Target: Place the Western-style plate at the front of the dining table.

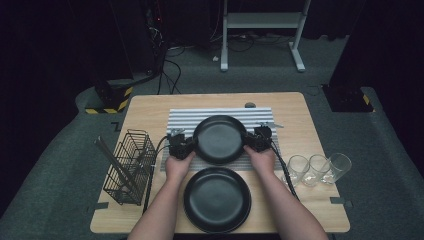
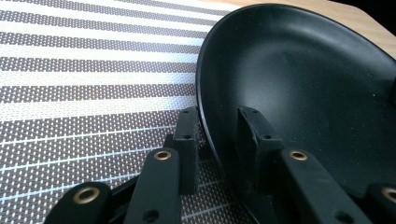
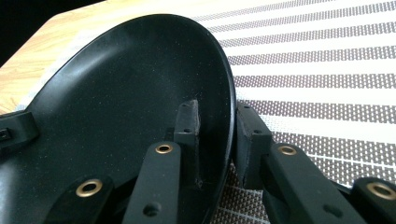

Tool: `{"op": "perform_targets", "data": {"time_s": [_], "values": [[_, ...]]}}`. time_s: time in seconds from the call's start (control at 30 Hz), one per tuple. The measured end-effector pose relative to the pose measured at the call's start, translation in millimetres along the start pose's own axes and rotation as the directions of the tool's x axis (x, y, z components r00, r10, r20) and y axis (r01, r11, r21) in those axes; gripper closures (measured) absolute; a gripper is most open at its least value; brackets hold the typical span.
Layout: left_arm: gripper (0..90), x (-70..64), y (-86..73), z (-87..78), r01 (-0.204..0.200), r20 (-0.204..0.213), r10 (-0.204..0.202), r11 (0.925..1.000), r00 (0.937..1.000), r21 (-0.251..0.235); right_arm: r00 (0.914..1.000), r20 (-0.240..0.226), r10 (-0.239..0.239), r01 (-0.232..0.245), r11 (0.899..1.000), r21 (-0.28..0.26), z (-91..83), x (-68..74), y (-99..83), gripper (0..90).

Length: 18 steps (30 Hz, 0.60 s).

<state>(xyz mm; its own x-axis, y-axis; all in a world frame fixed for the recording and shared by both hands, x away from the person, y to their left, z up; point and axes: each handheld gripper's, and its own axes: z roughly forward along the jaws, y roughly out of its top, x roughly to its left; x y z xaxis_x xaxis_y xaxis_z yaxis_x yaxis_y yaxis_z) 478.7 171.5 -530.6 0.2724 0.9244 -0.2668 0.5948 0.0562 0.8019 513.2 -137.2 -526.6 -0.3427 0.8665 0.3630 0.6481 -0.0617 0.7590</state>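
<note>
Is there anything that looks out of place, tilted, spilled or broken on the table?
Nothing is spilled or broken. One glass of the three at the right edge lies tipped on its side, while the other two stand upright. The black plate over the striped mat is held at its rim by both tongs.

Open bench (image 1: 150, 112) beyond the striped mat (image 1: 182, 117); wire rack (image 1: 129, 167) left, glasses (image 1: 317, 169) right, second plate (image 1: 217, 199) just behind.

Grey carpet floor (image 1: 60, 145), dark walls, a white metal stand (image 1: 262, 22) behind the wooden table (image 1: 150, 107).
</note>
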Motion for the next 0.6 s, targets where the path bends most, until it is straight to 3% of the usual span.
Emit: {"op": "perform_targets", "data": {"time_s": [0.23, 0.6], "values": [[69.2, -1.3, -0.2, 1.1, -0.012, -0.011, 0.012, 0.9999, 0.9999, 0.012, 0.9997, 0.019, 0.016, -0.017, 1.0, 0.015, 2.6, -1.2, -1.8, 73.5], [67.2, -5.1, -1.2, 1.2, -0.046, -0.026, 0.046, 0.9989, 0.9986, 0.011, 0.9975, 0.071, 0.0, -0.002, 1.0, 0.028, 1.3, -0.1, -2.1, 75.4]]}}
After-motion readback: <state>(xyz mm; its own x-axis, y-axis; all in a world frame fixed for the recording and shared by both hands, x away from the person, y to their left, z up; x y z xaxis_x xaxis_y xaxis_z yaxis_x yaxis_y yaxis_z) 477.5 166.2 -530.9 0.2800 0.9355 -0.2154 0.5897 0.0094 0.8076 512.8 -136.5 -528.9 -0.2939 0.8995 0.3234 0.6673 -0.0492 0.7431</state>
